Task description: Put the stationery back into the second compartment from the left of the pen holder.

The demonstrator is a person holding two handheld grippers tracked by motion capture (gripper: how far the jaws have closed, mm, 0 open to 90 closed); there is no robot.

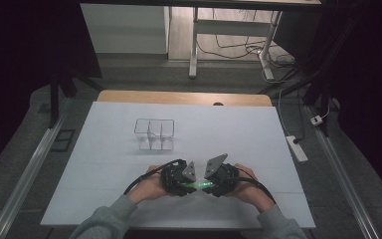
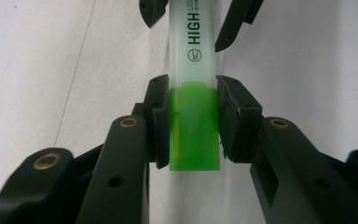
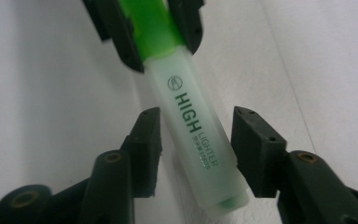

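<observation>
A green highlighter is held above the near middle of the white tabletop, between the two grippers, which are brought tip to tip there. The left gripper is clamped on the highlighter's green cap, its pads pressed against both sides of the cap, as seen in the left gripper view. The pale translucent barrel, printed with the word HIGH, runs away from that grip toward the right gripper. In the right gripper view the barrel lies between the jaws, which stand partly open; a gap is seen on the left side of the barrel, while the right pad is just beside it, and contact there cannot be told. In the high view the left gripper and the right gripper are seen almost touching, with the green of the highlighter glowing between them. A clear plastic container with compartments is set farther off, left of centre, well apart from both hands.
</observation>
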